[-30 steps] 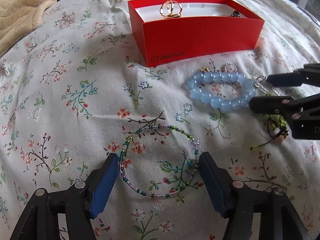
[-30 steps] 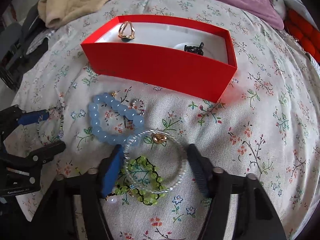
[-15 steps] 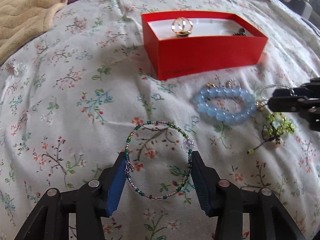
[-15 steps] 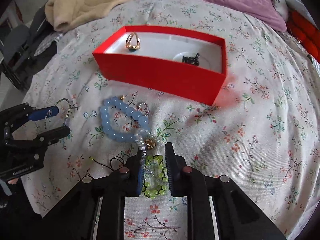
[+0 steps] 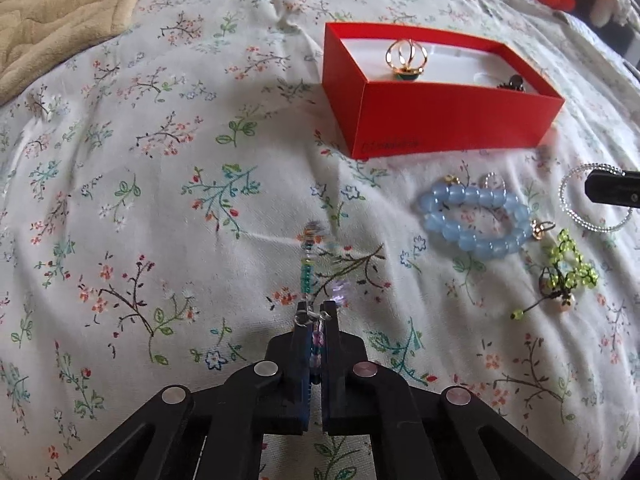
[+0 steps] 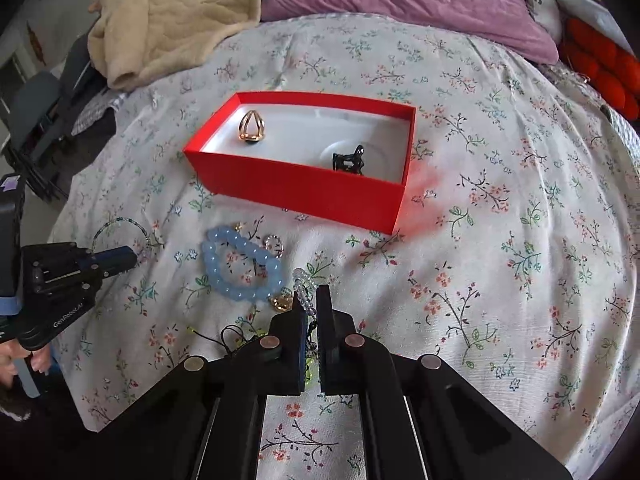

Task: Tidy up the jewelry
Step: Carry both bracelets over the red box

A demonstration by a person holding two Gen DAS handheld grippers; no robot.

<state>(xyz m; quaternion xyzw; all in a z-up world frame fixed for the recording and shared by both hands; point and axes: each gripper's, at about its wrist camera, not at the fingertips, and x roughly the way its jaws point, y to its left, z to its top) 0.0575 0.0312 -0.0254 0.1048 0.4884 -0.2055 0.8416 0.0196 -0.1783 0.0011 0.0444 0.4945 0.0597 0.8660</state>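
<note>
Since a second ago we have closed both grippers, which then stood spread around their bracelets, and raised them off the bedspread (image 5: pixel 120 184). Our left gripper (image 5: pixel 316 312) is now clenched on the multicolour seed-bead bracelet (image 5: pixel 308 264), which stands edge-on between the pads and rises above the fingertips near the spread's front edge. To its right the pale blue bead bracelet (image 5: pixel 472 216) lies flat on the floral cloth, with a small silver ring (image 5: pixel 494 179) touching its far side and a gold charm (image 5: pixel 541 230) at its right end. Beside that the lime-green bead bracelet (image 5: pixel 570 268) lies bunched with its dark cord. Our right gripper (image 6: pixel 311 300) is clamped on the clear bead bracelet (image 6: pixel 301 280), whose loop shows in the left wrist view hanging clear of the cloth beside the blue one. Toward the far side of the spread sits the red box (image 6: pixel 296 188), open, with a gold ring (image 6: pixel 252 126) upright in its left end and a black piece (image 6: pixel 350 160) in its right end; we cannot tell what the black piece is.
</note>
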